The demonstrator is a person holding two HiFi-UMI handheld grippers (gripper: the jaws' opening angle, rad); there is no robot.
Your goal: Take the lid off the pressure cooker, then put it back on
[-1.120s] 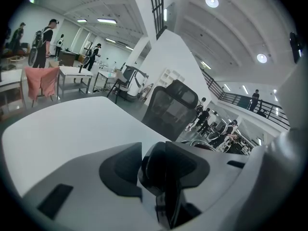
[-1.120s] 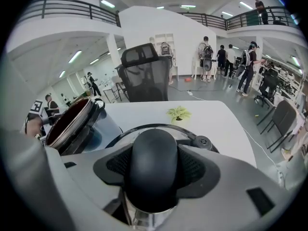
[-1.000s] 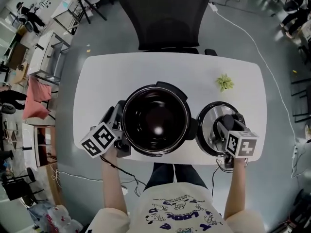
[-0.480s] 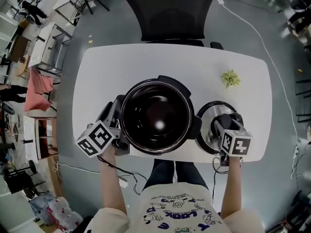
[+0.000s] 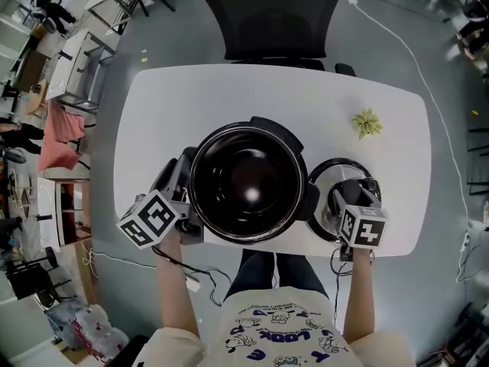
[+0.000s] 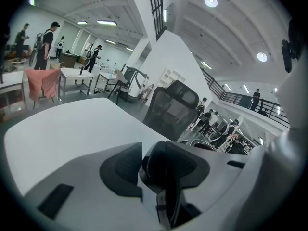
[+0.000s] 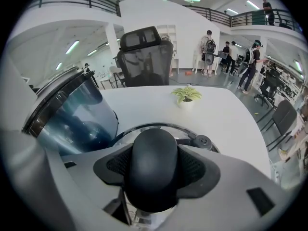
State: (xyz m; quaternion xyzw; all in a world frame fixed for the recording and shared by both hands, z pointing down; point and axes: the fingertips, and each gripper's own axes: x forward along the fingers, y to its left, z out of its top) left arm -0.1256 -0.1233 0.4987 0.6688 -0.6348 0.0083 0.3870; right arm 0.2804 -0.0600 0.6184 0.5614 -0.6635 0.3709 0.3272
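Jaws of the right gripper (image 5: 353, 202) stand fairly wide and clamp the round black knob (image 7: 155, 161) of the pressure cooker lid (image 7: 144, 127), a pad pressed to each flank of it. Under the jaws, the lid lies on the white table (image 5: 229, 105), knob up. Its small steam valve (image 7: 202, 141) sits just beyond the jaws to the right. The right forearm (image 5: 357, 289) reaches straight out from the body, and the gripper tips steeply down onto the knob.

Jaws of the left gripper (image 6: 155, 174) close on the black side handle (image 6: 169, 170) of the pressure cooker pot (image 5: 294, 159). The left forearm (image 5: 174, 281) angles slightly outward, with the gripper sloping gently down. The open, lidless pot stands just beyond and to the right of these jaws; the lid rests close against its far side.

Farther off, past the right jaws, a small green plant (image 5: 367, 122) sits on the table, and a black office chair (image 5: 275, 21) stands behind it.

The right gripper covers much of the lid's top. How the handle joins the pot is hard to make out in the left gripper view.
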